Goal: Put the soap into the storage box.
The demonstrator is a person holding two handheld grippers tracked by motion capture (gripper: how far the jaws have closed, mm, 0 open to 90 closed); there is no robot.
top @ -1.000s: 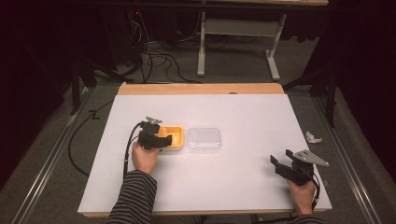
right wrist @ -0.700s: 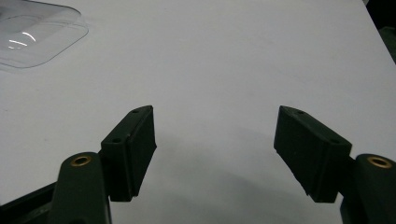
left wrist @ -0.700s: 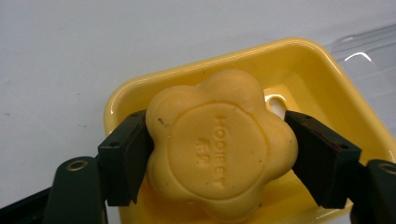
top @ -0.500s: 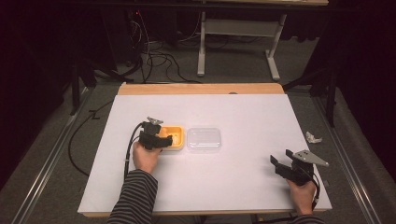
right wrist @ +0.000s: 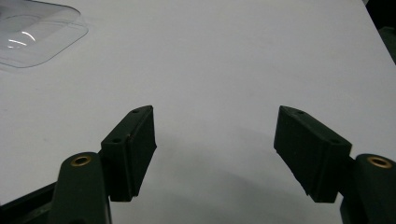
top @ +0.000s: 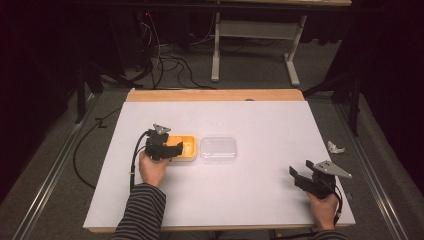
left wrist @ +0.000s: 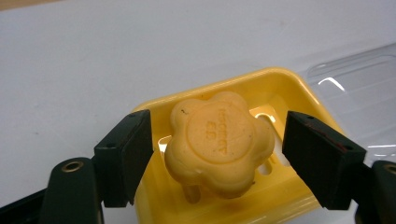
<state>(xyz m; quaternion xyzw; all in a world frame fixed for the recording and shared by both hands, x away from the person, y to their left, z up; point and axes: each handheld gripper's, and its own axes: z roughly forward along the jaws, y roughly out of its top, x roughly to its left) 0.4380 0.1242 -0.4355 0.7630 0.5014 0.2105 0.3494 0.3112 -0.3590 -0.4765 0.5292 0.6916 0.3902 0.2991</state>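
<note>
Soap [left wrist: 218, 142]: waxy, matt, embossed lettering (illegible). Yellow dish [left wrist: 285, 91]: glossy smooth plastic. Clear lid [top: 218, 148]: transparent glossy plastic. Bench [top: 260, 125]: smooth matt white top, bare wood strip along its far edge. Left tongs [left wrist: 229, 156]: matt black plastic pads.

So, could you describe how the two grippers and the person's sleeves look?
Both the left gripper and the right gripper are black, with two flat block-shaped jaws on arms with brass-coloured rivets. Each carries a grey three-cornered plate on top and trails a black cable. The person wears dark sleeves with thin light stripes.
</note>
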